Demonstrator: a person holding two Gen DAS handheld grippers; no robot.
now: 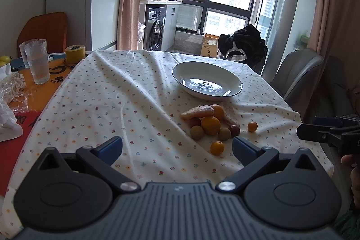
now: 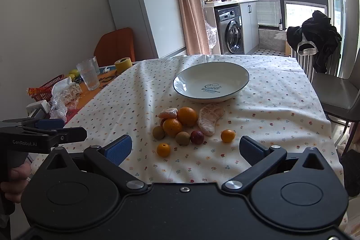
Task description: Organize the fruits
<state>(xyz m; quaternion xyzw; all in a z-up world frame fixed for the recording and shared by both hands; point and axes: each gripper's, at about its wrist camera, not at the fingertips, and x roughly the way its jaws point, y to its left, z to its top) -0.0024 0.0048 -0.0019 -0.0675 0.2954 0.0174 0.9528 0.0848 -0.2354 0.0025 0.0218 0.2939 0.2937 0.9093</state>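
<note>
A pile of fruit lies on the flowered tablecloth: two oranges [image 2: 187, 116] [image 2: 172, 126], peeled citrus pieces [image 2: 210, 119] [image 2: 167, 114], two brownish round fruits [image 2: 182, 138], a dark red fruit [image 2: 197, 137] and two small kumquats [image 2: 163, 149] [image 2: 227, 135]. The pile also shows in the left wrist view [image 1: 210, 125]. An empty white bowl [image 2: 180, 82] [image 1: 180, 75] with a blue rim stands behind the pile. My left gripper [image 1: 177, 145] is open and empty, near the pile. My right gripper [image 2: 185, 146] is open and empty, just before the fruit.
The tablecloth [image 2: 270, 109] ends at the table's right edge by a grey chair [image 2: 335, 91]. On the left stand glasses [image 2: 88, 75], a yellow tape roll [image 2: 123, 64], plastic wrap [image 2: 65, 96] and a red basket [image 2: 48, 88]. A fridge [image 2: 146, 10] stands behind.
</note>
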